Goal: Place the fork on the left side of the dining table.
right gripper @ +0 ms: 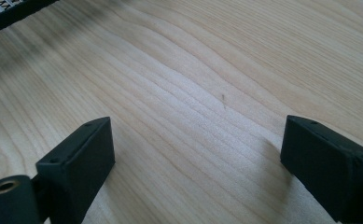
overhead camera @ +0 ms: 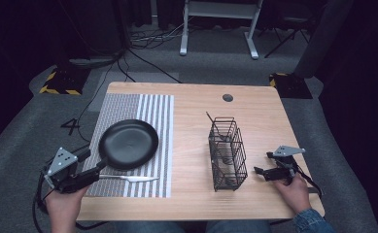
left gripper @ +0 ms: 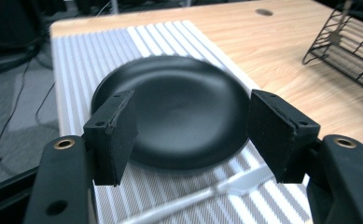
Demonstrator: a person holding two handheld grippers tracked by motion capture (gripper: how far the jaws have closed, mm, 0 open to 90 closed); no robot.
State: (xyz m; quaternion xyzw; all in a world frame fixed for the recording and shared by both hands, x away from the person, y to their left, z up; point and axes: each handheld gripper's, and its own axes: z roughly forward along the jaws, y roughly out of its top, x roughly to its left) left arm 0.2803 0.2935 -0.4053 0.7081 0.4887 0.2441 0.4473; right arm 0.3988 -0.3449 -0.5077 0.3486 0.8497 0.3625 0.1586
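black plate (overhead camera: 128, 144): upright on striped mat | white knife (overhead camera: 128, 178): flat, just beside plate's near rim

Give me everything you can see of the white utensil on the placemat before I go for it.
The white utensil looks like a plastic knife: slim, one piece, pale and slightly glossy. It lies flat on the striped placemat, along its near edge, just in front of the black plate, pointed end toward the wire basket. The left tongs hover open near its handle end; whether it touches the plate is unclear.

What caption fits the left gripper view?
Open left gripper facing a black plate on a striped mat.
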